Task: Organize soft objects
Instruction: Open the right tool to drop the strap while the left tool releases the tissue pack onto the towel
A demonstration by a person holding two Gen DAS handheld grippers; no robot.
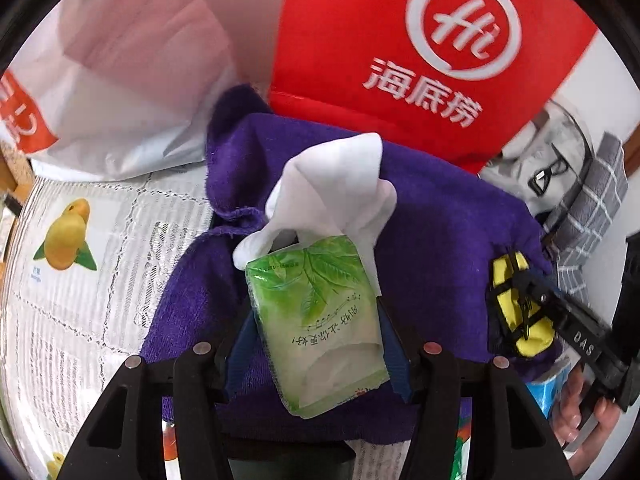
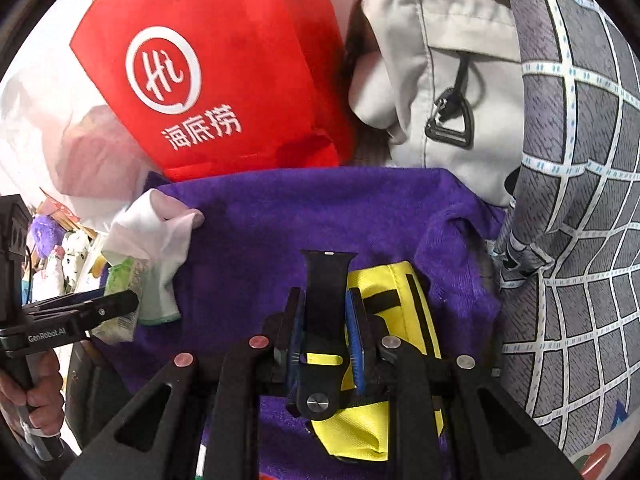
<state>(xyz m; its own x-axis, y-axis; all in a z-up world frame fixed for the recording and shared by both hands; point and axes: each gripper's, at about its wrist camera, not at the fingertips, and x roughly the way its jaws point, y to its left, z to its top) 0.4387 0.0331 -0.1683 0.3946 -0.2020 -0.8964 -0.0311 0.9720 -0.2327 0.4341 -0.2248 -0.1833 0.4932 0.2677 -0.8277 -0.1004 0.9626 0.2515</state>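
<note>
Over the purple towel [image 1: 440,240], the left claw [image 1: 316,332] is squeezing a green tissue pack [image 1: 316,320] from both sides, its jaws about half open, and a white tissue [image 1: 336,184] is sticking out of the pack's far end. The right claw [image 2: 324,324] is pinching a black strap [image 2: 326,292] on a yellow pouch [image 2: 400,320], its jaws nearly closed. I think the soft pack could be slipping out if the grip loosens, and the loose tissue could be catching on the towel.

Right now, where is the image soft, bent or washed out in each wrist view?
Left wrist view: the translucent plastic bag at top left is blurred and pale, and black lens vignette fills the corners. Right wrist view: the checked grey fabric bows with fisheye curvature; the purple towel stays fairly sharp.
</note>
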